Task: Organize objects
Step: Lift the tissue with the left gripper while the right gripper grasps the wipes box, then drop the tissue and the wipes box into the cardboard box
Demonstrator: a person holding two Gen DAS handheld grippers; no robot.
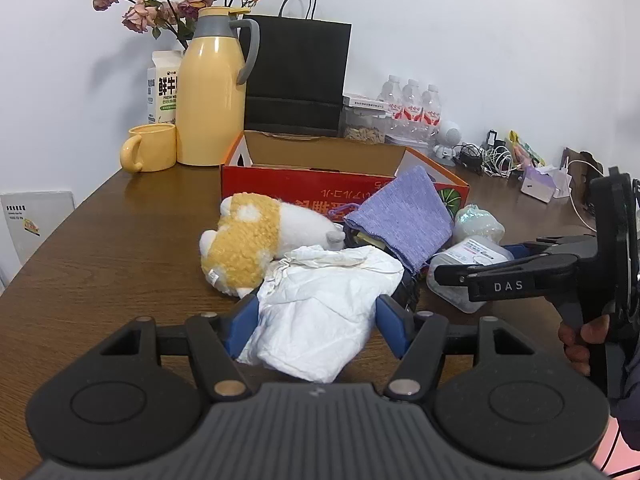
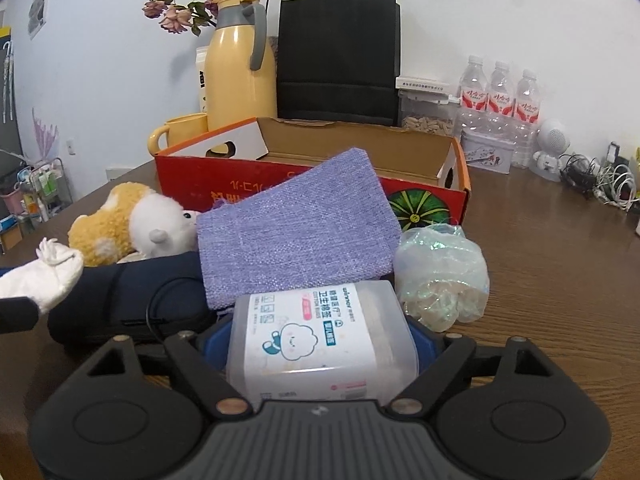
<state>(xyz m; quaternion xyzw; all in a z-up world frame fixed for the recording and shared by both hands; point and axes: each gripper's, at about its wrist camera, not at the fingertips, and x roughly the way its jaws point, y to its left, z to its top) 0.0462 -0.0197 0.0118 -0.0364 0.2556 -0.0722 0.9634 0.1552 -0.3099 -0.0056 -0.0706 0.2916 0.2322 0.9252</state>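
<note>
Objects are lying in a loose heap on the brown table (image 1: 100, 248), in front of the open red box (image 2: 312, 184). At the left a plush toy (image 1: 248, 240) is lying on its side. Next to it a white cloth (image 1: 320, 304) is sitting between the blue pads of the left gripper (image 1: 316, 320), which are pinching it from both sides. A dark pouch (image 2: 120, 300) is lying under the heap, and a purple bag (image 2: 296, 232) is leaning across it towards the box. The right gripper (image 2: 320, 344) is straddling a clear tub (image 2: 316, 336) of cotton swabs; its pads are sitting right against the tub's sides, but I cannot tell whether they are pressing. Just right of the tub a shiny wad (image 2: 440, 276) is resting on the table. A hand (image 1: 580, 340) is holding the right gripper's handle.
</note>
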